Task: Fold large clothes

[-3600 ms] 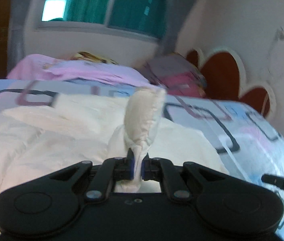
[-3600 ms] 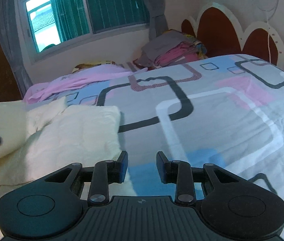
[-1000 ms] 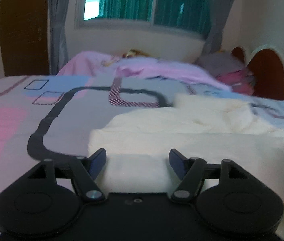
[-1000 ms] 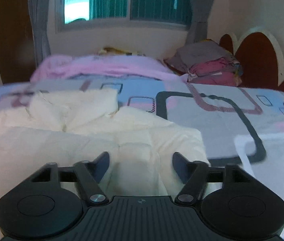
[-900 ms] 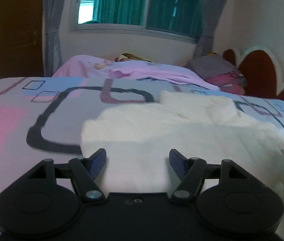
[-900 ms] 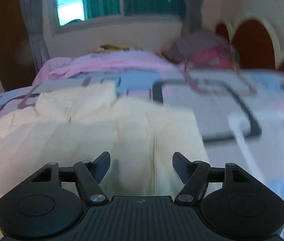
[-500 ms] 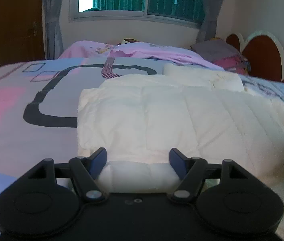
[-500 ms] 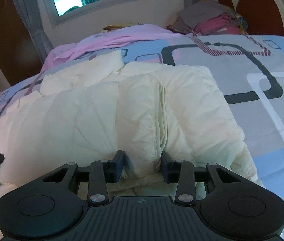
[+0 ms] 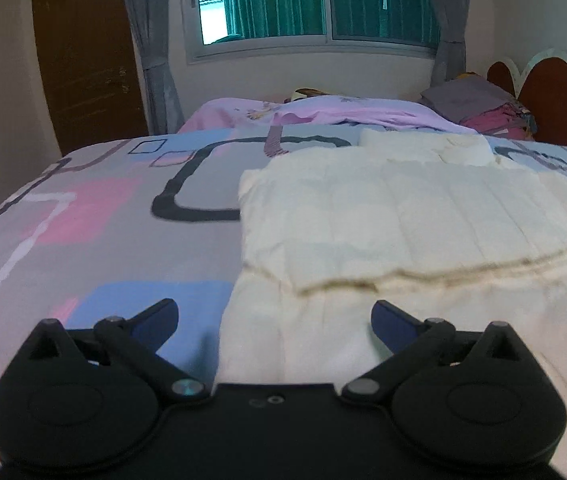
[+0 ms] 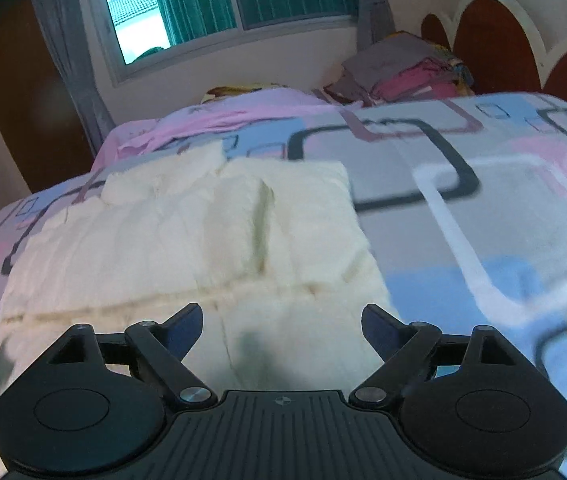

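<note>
Cream quilted garment (image 9: 403, 232) lies on the bed (image 9: 103, 220), upper layer folded over lower, edge near both grippers; left gripper (image 9: 274, 318) and right gripper (image 10: 282, 322) fingers spread wide, holding nothing; risk: puffy padding may spring the fold open, or a one-layer grab could drag it askew.

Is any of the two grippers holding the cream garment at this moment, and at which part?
Nothing is held. The left gripper and the right gripper both stand wide open over the near edge of the cream padded garment, which lies folded on the bed.
</note>
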A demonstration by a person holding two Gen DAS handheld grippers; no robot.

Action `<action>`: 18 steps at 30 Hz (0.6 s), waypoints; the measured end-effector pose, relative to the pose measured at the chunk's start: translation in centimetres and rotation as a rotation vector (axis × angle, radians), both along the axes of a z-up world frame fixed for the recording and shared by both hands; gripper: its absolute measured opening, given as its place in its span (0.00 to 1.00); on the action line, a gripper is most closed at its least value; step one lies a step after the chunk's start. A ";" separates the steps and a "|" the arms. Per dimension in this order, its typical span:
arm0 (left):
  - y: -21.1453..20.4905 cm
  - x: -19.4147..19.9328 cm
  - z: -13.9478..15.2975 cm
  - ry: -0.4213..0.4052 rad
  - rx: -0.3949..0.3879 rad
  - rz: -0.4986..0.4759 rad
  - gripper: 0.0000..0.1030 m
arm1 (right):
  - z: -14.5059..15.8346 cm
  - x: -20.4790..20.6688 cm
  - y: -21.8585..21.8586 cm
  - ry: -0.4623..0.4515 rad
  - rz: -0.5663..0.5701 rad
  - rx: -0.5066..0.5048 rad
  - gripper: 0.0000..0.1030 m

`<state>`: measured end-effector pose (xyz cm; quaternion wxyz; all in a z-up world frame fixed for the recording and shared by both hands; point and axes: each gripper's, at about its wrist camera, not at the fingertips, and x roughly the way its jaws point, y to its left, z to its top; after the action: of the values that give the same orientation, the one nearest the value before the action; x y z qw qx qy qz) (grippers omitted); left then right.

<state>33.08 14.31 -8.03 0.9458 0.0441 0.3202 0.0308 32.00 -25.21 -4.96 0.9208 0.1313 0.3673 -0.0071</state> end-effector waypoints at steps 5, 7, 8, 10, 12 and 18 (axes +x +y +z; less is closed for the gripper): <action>-0.6 -4.7 0.3 0.007 0.029 0.012 1.00 | 0.0 -5.7 -1.9 0.012 -0.005 0.013 0.83; -0.7 -6.9 0.4 0.008 0.033 0.019 1.00 | 0.1 -8.0 -2.6 0.019 -0.011 0.018 0.83; -0.6 -7.8 0.4 0.010 0.031 0.024 1.00 | 0.1 -9.1 -3.0 0.021 -0.015 0.021 0.83; -0.4 -9.5 0.4 0.015 0.018 0.034 1.00 | 0.1 -11.1 -3.7 0.030 -0.028 0.030 0.83; 0.3 -11.5 0.3 0.024 -0.013 0.053 0.99 | -0.1 -12.9 -4.7 0.041 -0.041 0.052 0.83; 2.5 -15.5 -0.4 0.066 -0.110 0.094 0.87 | -1.0 -17.4 -7.1 0.071 -0.073 0.146 0.83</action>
<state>17.58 16.84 -8.42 0.9332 -0.0219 0.3542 0.0559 14.59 -32.28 -5.99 0.8943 0.2111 0.3941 -0.0186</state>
